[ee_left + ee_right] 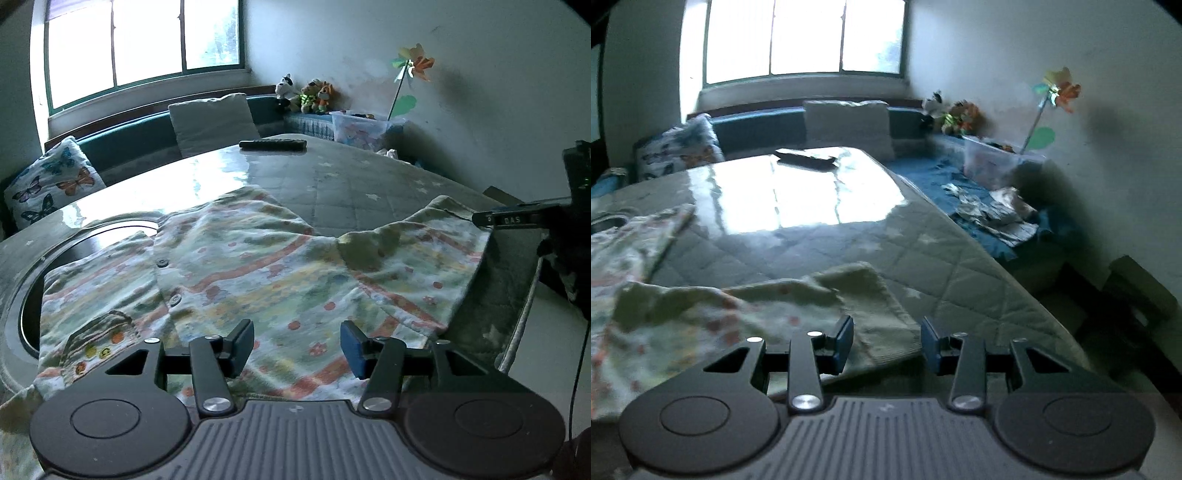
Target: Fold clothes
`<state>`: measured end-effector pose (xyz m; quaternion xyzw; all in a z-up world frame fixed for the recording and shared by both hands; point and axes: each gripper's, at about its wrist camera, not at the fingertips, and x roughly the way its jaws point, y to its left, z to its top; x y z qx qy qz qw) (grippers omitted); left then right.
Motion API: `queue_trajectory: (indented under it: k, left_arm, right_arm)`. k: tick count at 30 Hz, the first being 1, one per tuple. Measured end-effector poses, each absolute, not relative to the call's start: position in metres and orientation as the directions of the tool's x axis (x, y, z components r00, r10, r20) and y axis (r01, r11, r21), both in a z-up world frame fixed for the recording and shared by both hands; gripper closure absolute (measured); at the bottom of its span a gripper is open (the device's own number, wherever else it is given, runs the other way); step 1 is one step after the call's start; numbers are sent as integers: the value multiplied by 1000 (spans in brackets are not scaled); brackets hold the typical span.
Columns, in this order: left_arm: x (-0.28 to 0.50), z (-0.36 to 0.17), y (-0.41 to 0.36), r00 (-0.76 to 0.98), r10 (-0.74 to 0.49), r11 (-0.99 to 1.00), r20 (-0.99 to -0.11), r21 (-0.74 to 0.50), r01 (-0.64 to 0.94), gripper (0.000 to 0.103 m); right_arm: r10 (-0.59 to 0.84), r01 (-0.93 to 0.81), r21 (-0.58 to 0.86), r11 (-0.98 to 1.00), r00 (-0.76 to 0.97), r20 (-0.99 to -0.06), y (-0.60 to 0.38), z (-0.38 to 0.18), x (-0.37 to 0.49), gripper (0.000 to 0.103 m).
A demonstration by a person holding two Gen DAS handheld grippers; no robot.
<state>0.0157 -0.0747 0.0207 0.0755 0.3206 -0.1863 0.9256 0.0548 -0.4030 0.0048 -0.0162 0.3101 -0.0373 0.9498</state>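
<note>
A small patterned shirt (pixel 236 280) with buttons and a chest pocket lies spread on the quilted table cover (pixel 351 184). My left gripper (pixel 297 345) is open just above the shirt's near hem, with nothing between its fingers. The right gripper shows at the right edge of the left wrist view (pixel 517 218), by the shirt's raised right sleeve. In the right wrist view my right gripper (pixel 886 341) is open over the sleeve end (pixel 849 295), which lies crumpled on the table cover (pixel 960 258).
A dark remote control (pixel 273 144) lies at the table's far edge. A round dark opening (pixel 74 258) in the table lies under the shirt's left side. A bench with cushions (pixel 210 122), stuffed toys (pixel 306 96) and a plastic box (pixel 358 129) runs behind and to the right.
</note>
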Motion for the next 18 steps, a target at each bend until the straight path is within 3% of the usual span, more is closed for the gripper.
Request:
queue_trajectory:
  k: [6,8,10,11,18]
  left_arm:
    - [20,21,-84,717,-302,914,-628,21,404,44]
    - [21,21,-87,713,-306,912,-631,21,410,43]
    - [22,21,-90,710,-307,910,-634,22,414,42]
    - [22,21,-92,708,-307,909,-636,24,416,42]
    - [23,18,-105,692,-323,895,-645,29,445,42]
  right_arm:
    - [-58,59,-17,998,801,-596,-408,0,53,63]
    - [-52,61,-5,998,801,-596,-410,0,52,70]
    - [-35,59,22,998,805,-593,-412,1,51,89]
    - [-22,57,41,998,806,-591,-413,3,51,94]
    - [6,41,83,996,863,-504,-415,33,40,97]
